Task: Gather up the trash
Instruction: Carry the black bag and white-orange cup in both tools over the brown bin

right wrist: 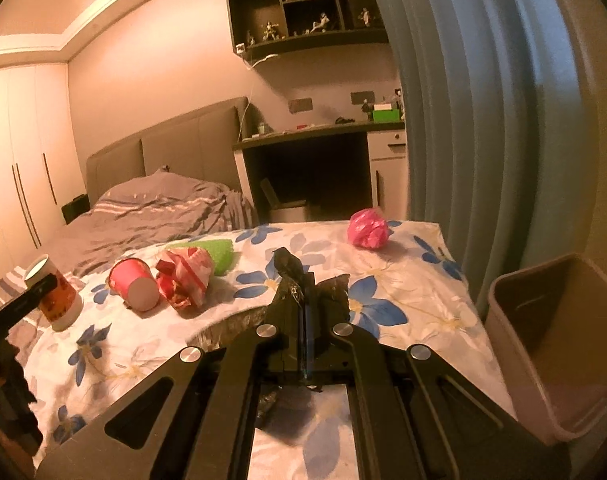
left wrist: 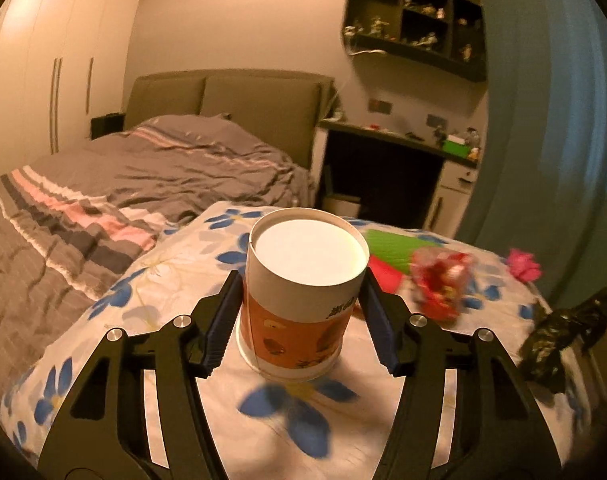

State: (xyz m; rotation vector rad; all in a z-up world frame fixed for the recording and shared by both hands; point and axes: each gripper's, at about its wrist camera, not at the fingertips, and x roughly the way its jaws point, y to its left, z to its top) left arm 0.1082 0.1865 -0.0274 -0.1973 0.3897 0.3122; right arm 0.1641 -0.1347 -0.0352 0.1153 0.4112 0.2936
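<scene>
Left hand-held gripper (left wrist: 299, 316) clamped on an upside-down paper cup (left wrist: 303, 292), lifted off the floral surface (left wrist: 151, 280). Right hand-held gripper (right wrist: 303, 320) pinched fully narrow on a black plastic bag (right wrist: 289, 266). Best carried level, squeezed gently to avoid crushing, then released over the bin (right wrist: 551, 344) at right.

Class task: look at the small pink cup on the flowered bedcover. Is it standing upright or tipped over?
Tipped over. The pink cup lies on its side on the flowered cover, its round base facing the camera.

No legible text; only blurred dark characters on the paper cup (left wrist: 303, 296) band.
</scene>
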